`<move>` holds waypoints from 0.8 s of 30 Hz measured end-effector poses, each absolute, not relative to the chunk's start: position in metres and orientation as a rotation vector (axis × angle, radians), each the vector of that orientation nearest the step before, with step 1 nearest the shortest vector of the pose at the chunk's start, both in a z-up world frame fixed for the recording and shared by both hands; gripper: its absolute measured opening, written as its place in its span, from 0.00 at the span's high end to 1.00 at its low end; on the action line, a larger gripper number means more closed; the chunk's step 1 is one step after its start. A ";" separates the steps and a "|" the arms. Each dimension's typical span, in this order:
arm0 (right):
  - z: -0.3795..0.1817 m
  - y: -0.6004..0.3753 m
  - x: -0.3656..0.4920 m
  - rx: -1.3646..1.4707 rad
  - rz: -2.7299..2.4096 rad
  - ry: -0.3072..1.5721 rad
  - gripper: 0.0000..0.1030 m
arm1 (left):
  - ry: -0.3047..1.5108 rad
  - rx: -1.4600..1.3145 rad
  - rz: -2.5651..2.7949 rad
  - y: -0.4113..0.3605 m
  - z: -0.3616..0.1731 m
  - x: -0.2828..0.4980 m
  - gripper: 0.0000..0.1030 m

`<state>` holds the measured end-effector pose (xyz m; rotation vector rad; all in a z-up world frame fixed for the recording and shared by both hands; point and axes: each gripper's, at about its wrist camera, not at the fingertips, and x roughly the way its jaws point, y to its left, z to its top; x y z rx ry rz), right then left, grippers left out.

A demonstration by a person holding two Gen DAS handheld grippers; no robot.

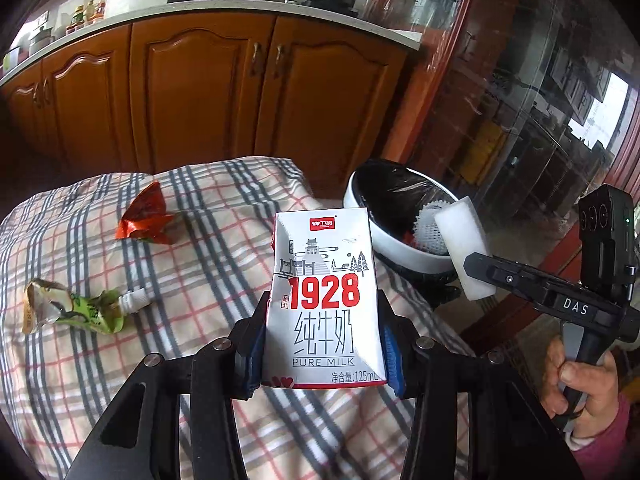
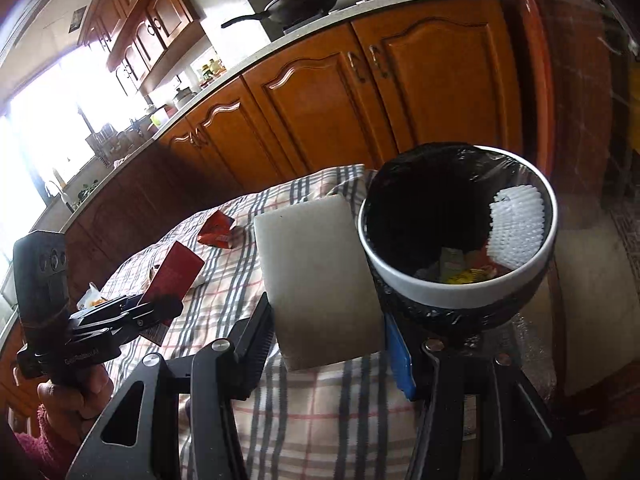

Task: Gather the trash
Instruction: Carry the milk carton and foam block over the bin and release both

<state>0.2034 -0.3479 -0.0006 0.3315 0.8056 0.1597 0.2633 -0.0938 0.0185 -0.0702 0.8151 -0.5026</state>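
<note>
Milk carton (image 1: 326, 300), small white box printed 1928, clamped upright in my left tool (image 1: 324, 344) above the plaid-covered worktop (image 1: 200, 280), white foam block (image 2: 320, 280) pinched in my right tool (image 2: 332, 344) just beside the black-lined white bin (image 2: 456, 284), crumpled red wrapper (image 1: 144, 220) and green squeeze pouch (image 1: 80, 308) lying on the cloth.

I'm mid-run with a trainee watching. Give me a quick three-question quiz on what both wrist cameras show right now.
1. True or false: the left gripper is shut on the milk carton.
2. What does the right gripper hold? A) white foam block B) red wrapper C) nothing
3. How many pieces of trash lie on the checked cloth in the left wrist view?

Key
1. True.
2. A, the white foam block, beside the bin.
3. Two: the red wrapper and the green pouch.
</note>
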 end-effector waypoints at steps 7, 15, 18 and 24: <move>0.002 -0.383 0.205 0.341 0.100 0.797 0.50 | 0.827 -0.054 -0.548 -0.124 0.019 0.294 0.56; 0.005 -0.415 0.223 0.351 0.039 0.808 0.50 | 0.834 -0.005 -0.591 -0.168 0.022 0.334 0.56; 0.006 -0.427 0.232 0.356 0.019 0.818 0.50 | 0.843 0.016 -0.600 -0.186 0.021 0.351 0.56; 0.005 -0.443 0.249 0.340 -0.012 0.851 0.50 | 0.863 0.067 -0.597 -0.217 0.018 0.380 0.56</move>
